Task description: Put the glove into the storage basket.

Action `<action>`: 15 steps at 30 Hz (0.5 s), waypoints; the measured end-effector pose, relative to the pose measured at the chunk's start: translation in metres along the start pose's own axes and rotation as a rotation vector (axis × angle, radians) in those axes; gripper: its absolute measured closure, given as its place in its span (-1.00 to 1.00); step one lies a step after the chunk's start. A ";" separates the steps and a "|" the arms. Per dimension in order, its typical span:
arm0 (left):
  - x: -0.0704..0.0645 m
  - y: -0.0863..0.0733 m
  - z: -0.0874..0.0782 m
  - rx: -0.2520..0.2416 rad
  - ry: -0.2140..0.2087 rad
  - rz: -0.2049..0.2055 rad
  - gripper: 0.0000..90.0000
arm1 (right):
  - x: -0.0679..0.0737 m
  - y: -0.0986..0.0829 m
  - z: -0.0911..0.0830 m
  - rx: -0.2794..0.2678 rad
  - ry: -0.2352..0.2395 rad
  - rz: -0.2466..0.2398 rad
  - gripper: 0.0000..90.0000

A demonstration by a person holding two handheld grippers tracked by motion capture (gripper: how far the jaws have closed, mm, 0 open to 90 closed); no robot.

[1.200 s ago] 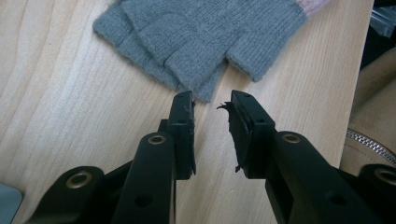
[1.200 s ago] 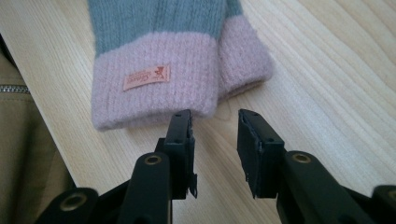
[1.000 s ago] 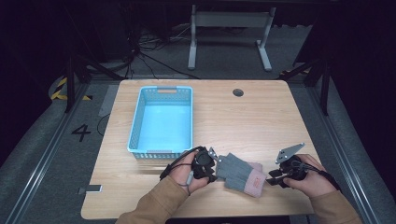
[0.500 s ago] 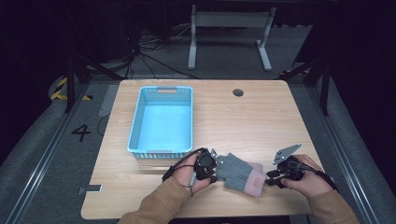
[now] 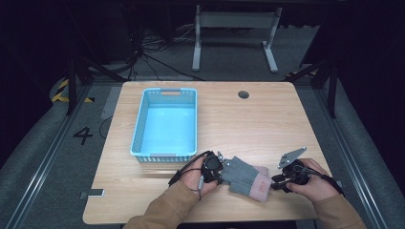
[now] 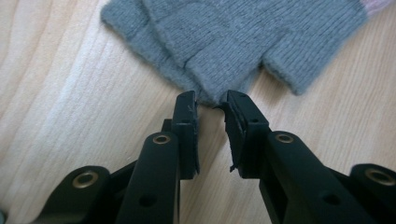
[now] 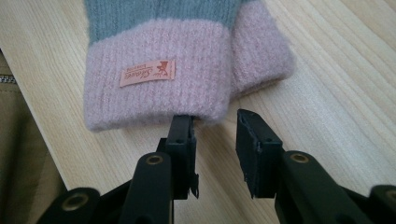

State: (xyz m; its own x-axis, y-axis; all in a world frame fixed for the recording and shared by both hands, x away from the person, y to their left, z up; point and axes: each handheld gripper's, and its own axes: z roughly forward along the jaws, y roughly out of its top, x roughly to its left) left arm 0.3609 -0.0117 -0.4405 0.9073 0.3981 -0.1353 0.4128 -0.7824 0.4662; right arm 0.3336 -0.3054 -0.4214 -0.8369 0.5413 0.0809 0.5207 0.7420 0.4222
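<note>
Tongs (image 6: pixel 209 100) (image 7: pixel 215 120) both gape beside ribbed grey knit gloves (image 5: pixel 244 178) with fuzzy pink cuffs (image 7: pixel 159 74).

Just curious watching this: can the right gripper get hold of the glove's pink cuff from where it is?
Probably yes: the right gripper sits open at the pink cuff edge, with nothing between them.

Blue basket (image 5: pixel 165 121); wooden table (image 5: pixel 258 124); desk frame (image 5: pixel 234 28)
</note>
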 end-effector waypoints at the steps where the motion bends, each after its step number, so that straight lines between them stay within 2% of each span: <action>1: -0.001 0.000 0.000 0.000 0.001 0.005 0.69 | 0.000 0.000 0.000 -0.001 0.000 -0.001 0.52; 4: -0.003 0.002 0.002 0.010 0.005 0.012 0.76 | 0.001 0.001 0.001 0.001 0.004 -0.003 0.54; 10: -0.005 0.003 0.001 -0.003 0.023 0.023 0.89 | 0.002 0.002 0.002 0.005 0.008 -0.015 0.59; 15: -0.006 0.003 -0.001 -0.013 0.027 0.021 0.97 | 0.004 0.003 -0.001 -0.006 0.011 -0.016 0.78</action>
State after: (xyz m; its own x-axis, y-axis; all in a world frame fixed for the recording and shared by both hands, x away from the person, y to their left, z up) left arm 0.3567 -0.0161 -0.4374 0.9132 0.3945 -0.1020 0.3925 -0.7843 0.4804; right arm 0.3312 -0.3013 -0.4184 -0.8470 0.5248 0.0841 0.5062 0.7483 0.4286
